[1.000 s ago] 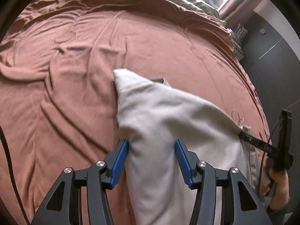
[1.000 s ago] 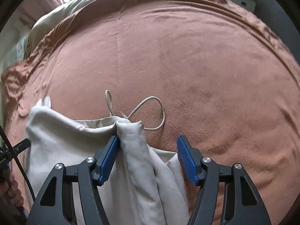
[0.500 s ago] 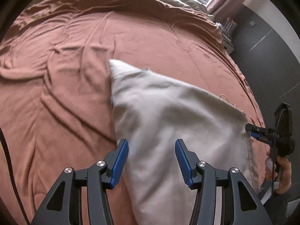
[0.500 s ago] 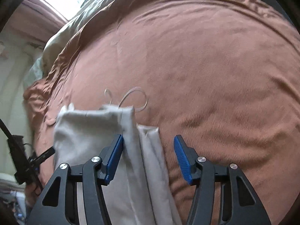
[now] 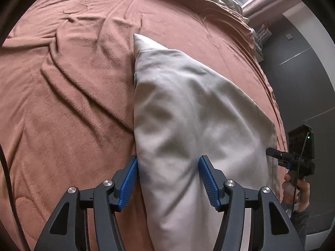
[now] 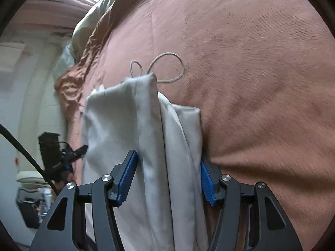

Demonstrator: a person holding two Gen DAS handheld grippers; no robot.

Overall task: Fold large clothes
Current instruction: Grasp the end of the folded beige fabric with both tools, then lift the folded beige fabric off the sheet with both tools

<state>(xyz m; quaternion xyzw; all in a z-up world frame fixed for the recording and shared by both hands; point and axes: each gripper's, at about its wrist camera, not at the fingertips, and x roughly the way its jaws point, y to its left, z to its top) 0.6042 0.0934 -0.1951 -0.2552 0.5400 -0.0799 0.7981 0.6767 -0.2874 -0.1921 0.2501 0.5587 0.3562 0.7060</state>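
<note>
**Cloth draped between my jaws, nothing pinched**

Left wrist view: my left gripper (image 5: 168,179) hangs over the bed (image 5: 62,104) with its blue pads spread wide. The pale garment (image 5: 188,115) runs up between them from under the camera; the left pad touches the cloth's edge, the right pad lies against its surface, but neither squeezes. The garment's far corner points toward the head of the bed. At the right edge of the bed my right gripper (image 5: 274,153) sits at the garment's side.

Right wrist view: that gripper (image 6: 167,179) also stands agape, bunched layers of garment (image 6: 125,115) passing between the pads. A drawstring (image 6: 167,67) loops out on the bed beyond the cloth's top edge.

Risk, as I judge it: with both jaws slack, any lift or sweep would let the cloth slide free and the fold collapse. The uneven layers on the right could also leave me pinching only some of them, and the loose drawstring may snag or get trapped inside a fold.
</note>
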